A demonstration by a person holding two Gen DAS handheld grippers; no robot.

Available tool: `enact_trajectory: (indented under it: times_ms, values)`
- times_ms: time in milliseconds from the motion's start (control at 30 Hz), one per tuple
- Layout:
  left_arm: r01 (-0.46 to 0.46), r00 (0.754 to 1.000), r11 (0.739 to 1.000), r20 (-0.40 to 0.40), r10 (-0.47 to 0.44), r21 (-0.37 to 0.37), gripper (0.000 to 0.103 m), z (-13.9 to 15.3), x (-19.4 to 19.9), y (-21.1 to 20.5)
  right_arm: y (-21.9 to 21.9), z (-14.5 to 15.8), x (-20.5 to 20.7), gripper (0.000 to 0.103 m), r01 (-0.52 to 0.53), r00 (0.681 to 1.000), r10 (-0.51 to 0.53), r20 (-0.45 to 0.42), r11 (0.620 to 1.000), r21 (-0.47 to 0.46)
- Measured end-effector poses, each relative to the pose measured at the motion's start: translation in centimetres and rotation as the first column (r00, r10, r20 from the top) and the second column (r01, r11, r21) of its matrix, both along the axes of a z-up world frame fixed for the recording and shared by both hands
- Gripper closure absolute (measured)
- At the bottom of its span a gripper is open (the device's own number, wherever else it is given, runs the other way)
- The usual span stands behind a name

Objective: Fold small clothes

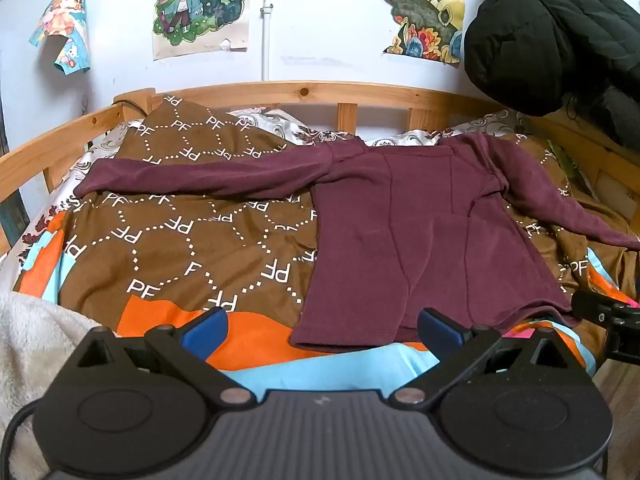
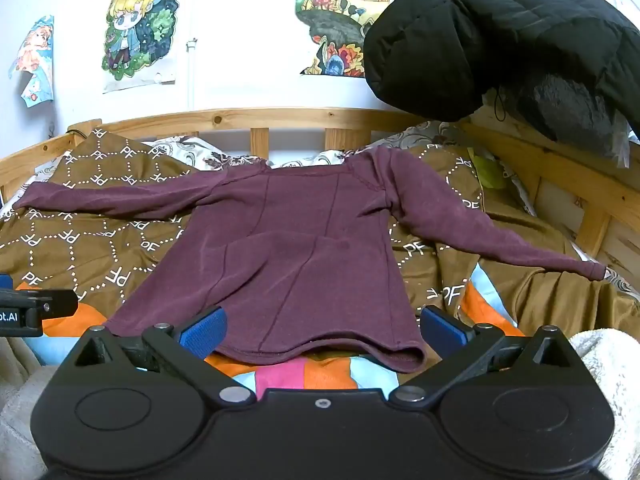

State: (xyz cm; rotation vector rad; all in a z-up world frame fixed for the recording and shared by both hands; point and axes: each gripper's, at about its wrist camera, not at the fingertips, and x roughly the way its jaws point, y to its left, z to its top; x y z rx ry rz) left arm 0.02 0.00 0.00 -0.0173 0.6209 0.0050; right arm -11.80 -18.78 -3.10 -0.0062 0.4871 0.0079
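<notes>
A maroon long-sleeved top (image 1: 420,232) (image 2: 292,248) lies flat on the bed, hem toward me, both sleeves spread out to the sides. My left gripper (image 1: 322,330) is open just short of the hem's left corner, with nothing between its blue pads (image 1: 206,330). My right gripper (image 2: 322,330) is open in front of the hem's middle, its blue pads (image 2: 204,332) wide apart and holding nothing. In the left wrist view, the right gripper's black tip (image 1: 604,312) shows at the right edge; in the right wrist view, the left gripper's tip (image 2: 36,312) shows at the left edge.
The bed has a brown patterned blanket (image 1: 176,240) over an orange, blue and pink cover (image 2: 320,372). A wooden rail (image 1: 304,92) runs along the back and sides. A black puffy jacket (image 2: 500,32) hangs at the upper right. White fleece (image 1: 32,344) lies at the near edge.
</notes>
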Motion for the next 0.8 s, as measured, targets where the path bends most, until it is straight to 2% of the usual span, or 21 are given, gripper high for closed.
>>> enact_trajectory:
  times_ms: [800]
  values:
    - [0.000,1.000,1.000,-0.004,0.000,-0.001,0.001,0.00,-0.03,-0.01,-0.17,-0.15,0.09,0.000,0.000,1.000,0.000,-0.004,1.000,0.006]
